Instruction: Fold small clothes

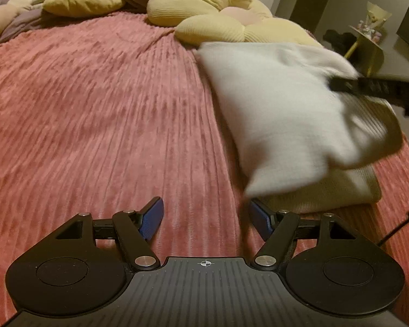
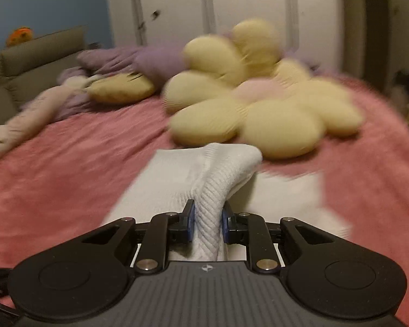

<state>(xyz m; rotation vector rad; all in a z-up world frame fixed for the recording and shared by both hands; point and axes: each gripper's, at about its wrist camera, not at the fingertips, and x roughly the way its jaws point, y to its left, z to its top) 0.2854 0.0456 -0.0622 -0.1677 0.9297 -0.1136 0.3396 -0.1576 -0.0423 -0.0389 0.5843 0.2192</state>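
- The pink bedspread [image 1: 95, 109] stretches ahead of both grippers, with a yellow flower cushion [image 2: 259, 103] at its far side.
- The white garment [image 1: 280, 109] hangs lifted ahead and to the right of the left gripper [image 1: 205, 219], over a cream folded piece [image 1: 327, 188].
- The right gripper [image 2: 207, 222] pinches a ribbed bunch of it.
- The left gripper is spread wide, holding nothing.
- Judged step: carrying the garment to spread it flat; next, the free gripper needs a corner.
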